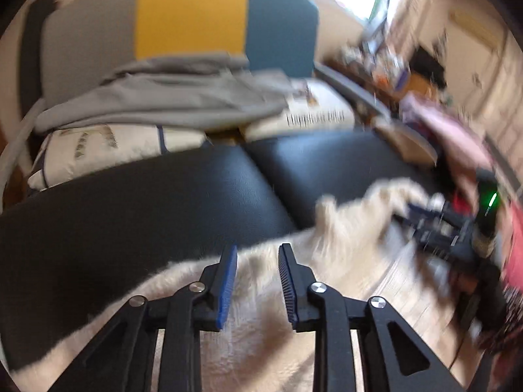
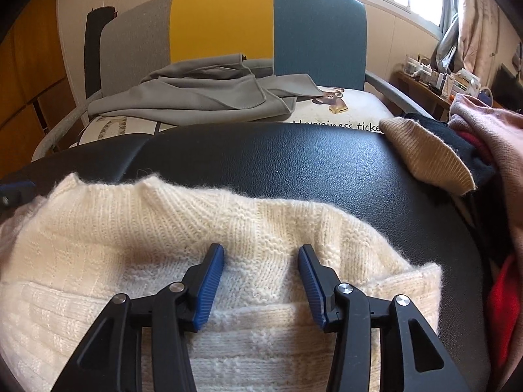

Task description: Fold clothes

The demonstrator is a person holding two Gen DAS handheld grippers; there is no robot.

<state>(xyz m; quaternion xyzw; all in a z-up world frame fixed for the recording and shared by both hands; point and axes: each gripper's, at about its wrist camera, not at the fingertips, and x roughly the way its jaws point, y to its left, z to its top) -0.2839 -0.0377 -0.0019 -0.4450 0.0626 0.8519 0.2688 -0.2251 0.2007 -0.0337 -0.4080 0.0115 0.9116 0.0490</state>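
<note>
Surface: black padded top (image 2: 294,163), with a grey, yellow and teal chair (image 2: 228,23) behind it.
Right gripper (image 2: 261,281): fingers apart, nothing between them, poised over the cream sweater (image 2: 130,228).
Left gripper (image 1: 258,287): fingers apart, over the sweater's edge; view blurred.
Sweater: lies on the black top, partly folded.
Pile (image 2: 474,137): tan, dark and pink clothes at the right.
Grey cloth (image 2: 196,98): on the chair seat.
</note>
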